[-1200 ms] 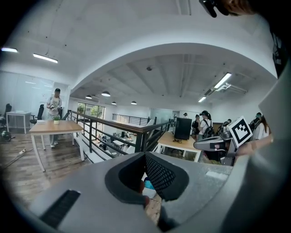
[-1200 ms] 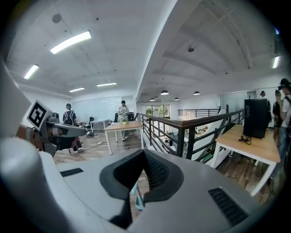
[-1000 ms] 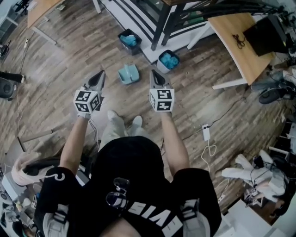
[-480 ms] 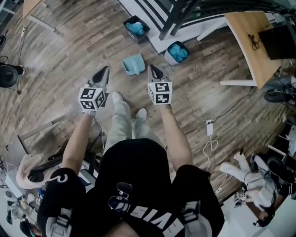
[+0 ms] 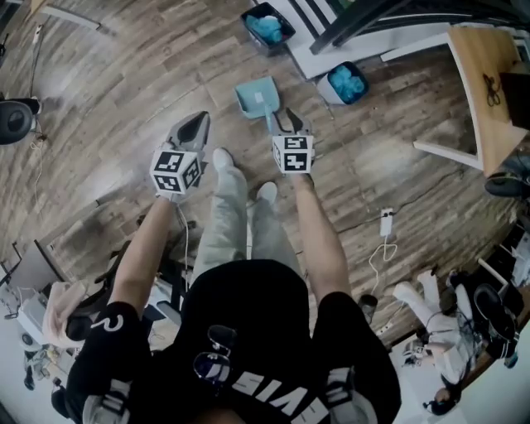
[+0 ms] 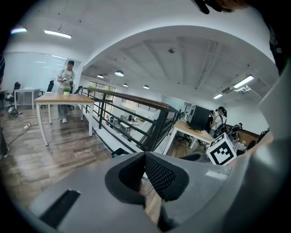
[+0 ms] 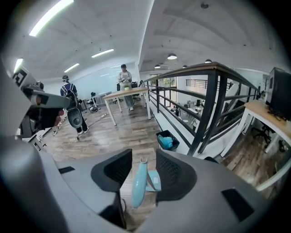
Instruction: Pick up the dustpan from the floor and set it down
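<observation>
A light blue dustpan (image 5: 257, 97) lies on the wood floor in the head view, its handle running back toward me. My right gripper (image 5: 286, 124) is at that handle. In the right gripper view the handle (image 7: 138, 186) stands between the two pads (image 7: 172, 172) with gaps at its sides, and the jaws are opening. My left gripper (image 5: 194, 126) hangs over bare floor left of the dustpan, well apart from it. Its fingertips (image 6: 152, 169) meet in the left gripper view and nothing is held between them.
Two dark bins with blue bags (image 5: 269, 25) (image 5: 346, 83) stand beyond the dustpan by a black railing base. A wooden desk (image 5: 489, 74) is at the right, a white charger and cable (image 5: 386, 224) on the floor. My shoes (image 5: 224, 159) are between the grippers.
Both grippers have sunk toward the floor and moved forward. The right one has reached the dustpan's handle and its jaws have parted around it. The left has stayed shut.
</observation>
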